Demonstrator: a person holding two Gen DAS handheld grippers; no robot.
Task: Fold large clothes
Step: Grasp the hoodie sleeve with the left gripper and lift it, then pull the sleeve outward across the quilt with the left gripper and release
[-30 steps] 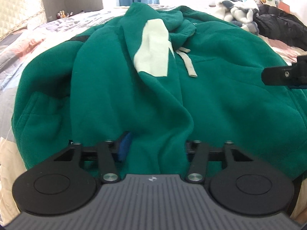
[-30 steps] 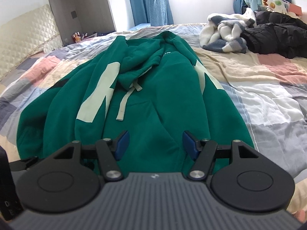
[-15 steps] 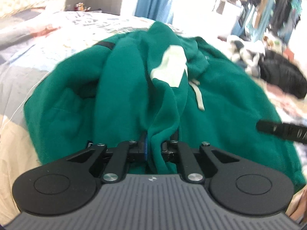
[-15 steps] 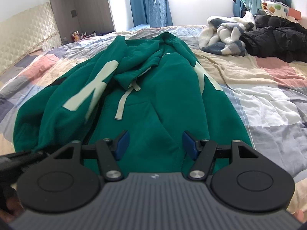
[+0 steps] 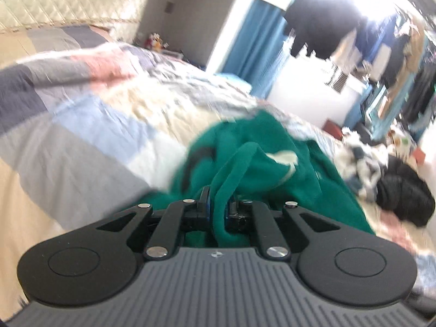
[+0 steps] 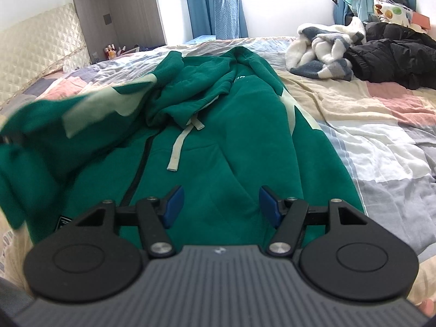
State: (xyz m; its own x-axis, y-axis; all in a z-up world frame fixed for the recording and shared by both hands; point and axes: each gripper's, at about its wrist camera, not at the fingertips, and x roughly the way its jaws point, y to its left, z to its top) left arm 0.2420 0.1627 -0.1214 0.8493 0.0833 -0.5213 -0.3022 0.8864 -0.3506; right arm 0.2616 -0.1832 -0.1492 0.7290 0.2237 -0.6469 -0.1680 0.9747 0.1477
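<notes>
The left gripper (image 5: 217, 209) is clamped on a fold of the green hoodie (image 6: 245, 141), lifting that side off the patchwork quilt (image 6: 381, 147). The right gripper (image 6: 220, 201) hovers half open and empty over the hem. Beyond lie a black jacket (image 6: 395, 54) and a white fleece (image 6: 324, 49).

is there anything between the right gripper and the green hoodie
Nothing visible. The right gripper hangs open directly over the green hoodie, with only bare fabric between its fingers. The left gripper is shut on the hoodie's other side, off to the left.
</notes>
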